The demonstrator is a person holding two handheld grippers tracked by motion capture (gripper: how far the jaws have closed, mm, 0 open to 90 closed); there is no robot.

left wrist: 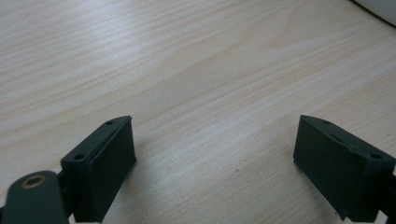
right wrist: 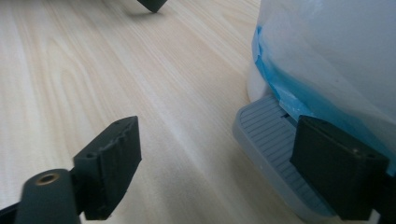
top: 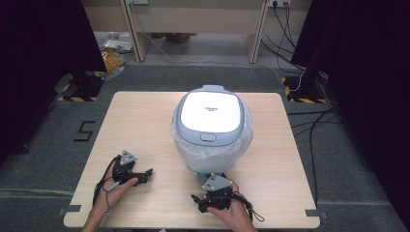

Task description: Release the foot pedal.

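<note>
On the pale wooden table (top: pixel 145 125), set on a grey floor, a pedal bin (top: pixel 211 130) stands a little right of centre, toward the far half. Its white-and-grey lid (top: pixel 209 116) is down, and a clear plastic bag liner (top: pixel 232 145) bulges out around the body below the rim; in the right gripper view a blue band shows through the bag, and the ribbed grey foot pedal (right wrist: pixel 271 140) sticks out at the base. Near the front edge, the right gripper (top: pixel 200 202) rests just before the pedal, jaws spread wide and empty. At the left, well apart from the bin, the left gripper (top: pixel 147 175) lies low over bare wood, jaws likewise parted with nothing between them.
</note>
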